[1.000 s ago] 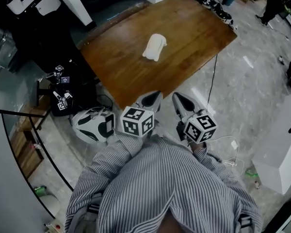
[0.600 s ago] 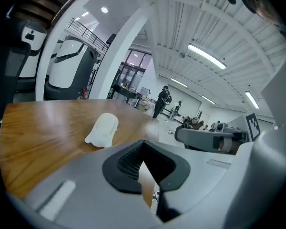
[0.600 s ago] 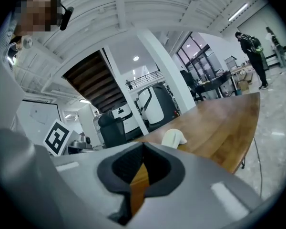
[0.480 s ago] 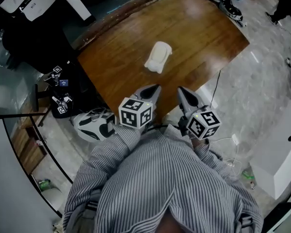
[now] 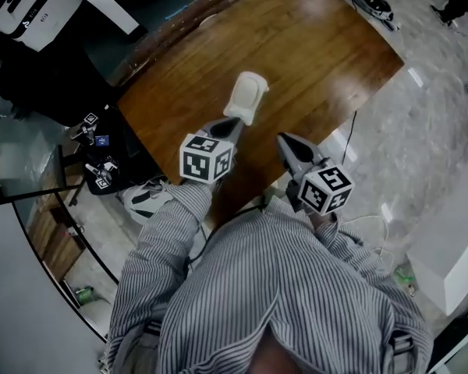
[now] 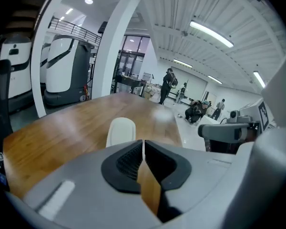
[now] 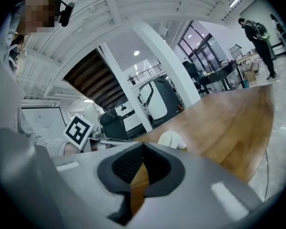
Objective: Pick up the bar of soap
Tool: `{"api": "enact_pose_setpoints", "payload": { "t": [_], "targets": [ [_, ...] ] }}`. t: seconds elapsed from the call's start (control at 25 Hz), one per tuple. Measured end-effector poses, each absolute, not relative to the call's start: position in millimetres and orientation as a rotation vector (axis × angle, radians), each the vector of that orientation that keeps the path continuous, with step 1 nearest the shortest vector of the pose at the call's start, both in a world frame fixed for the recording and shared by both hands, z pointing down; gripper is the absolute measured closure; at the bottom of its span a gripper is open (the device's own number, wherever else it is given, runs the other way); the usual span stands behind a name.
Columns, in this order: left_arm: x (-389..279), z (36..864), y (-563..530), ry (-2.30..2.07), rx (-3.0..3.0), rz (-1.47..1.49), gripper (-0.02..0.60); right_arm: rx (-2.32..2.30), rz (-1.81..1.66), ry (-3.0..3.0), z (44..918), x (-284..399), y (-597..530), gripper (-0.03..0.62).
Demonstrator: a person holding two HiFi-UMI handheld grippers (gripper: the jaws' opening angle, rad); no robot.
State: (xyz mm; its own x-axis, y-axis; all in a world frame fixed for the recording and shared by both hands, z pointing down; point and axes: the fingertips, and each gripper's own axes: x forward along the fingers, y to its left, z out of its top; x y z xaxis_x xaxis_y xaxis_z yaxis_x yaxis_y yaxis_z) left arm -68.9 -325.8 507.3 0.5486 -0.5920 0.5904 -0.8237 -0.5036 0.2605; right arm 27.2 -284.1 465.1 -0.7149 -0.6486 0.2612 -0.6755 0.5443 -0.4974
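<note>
A pale cream bar of soap [image 5: 245, 97] lies on the brown wooden table [image 5: 312, 45], near its front edge. My left gripper [image 5: 231, 121] hovers just short of the soap, its tips pointing at it, jaws shut and empty. In the left gripper view the soap [image 6: 120, 130] shows right beyond the shut left gripper [image 6: 143, 142]. My right gripper [image 5: 285, 141] hangs by the table's front edge, to the right of the soap, also shut with nothing in it. In the right gripper view the soap [image 7: 172, 139] sits just past the right gripper [image 7: 143, 147], a little to its right.
Dark equipment and white machines [image 5: 27, 6] crowd the floor left of the table. A black cable [image 5: 345, 142] hangs off the table's right front corner. A white cabinet [image 5: 462, 240] stands at the right. People [image 6: 168, 85] stand far off beyond the table.
Both grippers have moved forward toward the table; the left one has come up close to the soap. The soap has not moved on the table.
</note>
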Motion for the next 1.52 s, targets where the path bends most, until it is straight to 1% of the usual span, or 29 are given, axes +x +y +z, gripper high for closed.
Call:
{"api": "enact_pose_setpoints", "payload": {
  "t": [0.04, 0.16, 0.28, 0.4, 0.52, 0.56, 0.72, 0.92, 1.08, 1.16, 1.24, 1.52],
  "targets": [
    [-70, 509, -334, -1.138, 2.274, 0.626, 0.545, 1.166, 0.919, -2.713, 469, 28, -285, 0.592],
    [-69, 517, -359, -1.115, 2.292, 0.736, 0.495, 1.162, 0.957, -2.695, 477, 29, -291, 0.592],
    [-64, 532, -378, -1.077, 2.280, 0.825, 0.424, 1.156, 0.995, -2.677, 486, 31, -294, 0.592],
    [-61, 551, -394, -1.052, 2.261, 0.865, 0.374, 1.157, 1.033, -2.657, 495, 33, -294, 0.592],
    [-61, 560, -406, -1.080, 2.204, 0.903, 0.329, 1.175, 1.065, -2.638, 502, 39, -295, 0.592],
    [-61, 562, -410, -1.094, 2.190, 0.912, 0.325, 1.183, 1.074, -2.633, 504, 41, -296, 0.592],
    [-59, 577, -420, -1.133, 2.152, 0.951, 0.273, 1.217, 1.117, -2.608, 513, 51, -299, 0.592],
    [-57, 585, -424, -1.166, 2.147, 1.011, 0.273, 1.233, 1.164, -2.595, 520, 58, -301, 0.592],
    [-58, 586, -427, -1.205, 2.174, 1.071, 0.285, 1.216, 1.198, -2.596, 522, 55, -300, 0.592],
    [-57, 586, -429, -1.218, 2.183, 1.070, 0.289, 1.215, 1.198, -2.593, 522, 54, -300, 0.592],
    [-57, 588, -428, -1.214, 2.181, 1.058, 0.318, 1.219, 1.194, -2.591, 522, 54, -300, 0.592],
    [-57, 587, -426, -1.180, 2.159, 1.019, 0.319, 1.240, 1.174, -2.597, 515, 57, -299, 0.592]
  ]
}}
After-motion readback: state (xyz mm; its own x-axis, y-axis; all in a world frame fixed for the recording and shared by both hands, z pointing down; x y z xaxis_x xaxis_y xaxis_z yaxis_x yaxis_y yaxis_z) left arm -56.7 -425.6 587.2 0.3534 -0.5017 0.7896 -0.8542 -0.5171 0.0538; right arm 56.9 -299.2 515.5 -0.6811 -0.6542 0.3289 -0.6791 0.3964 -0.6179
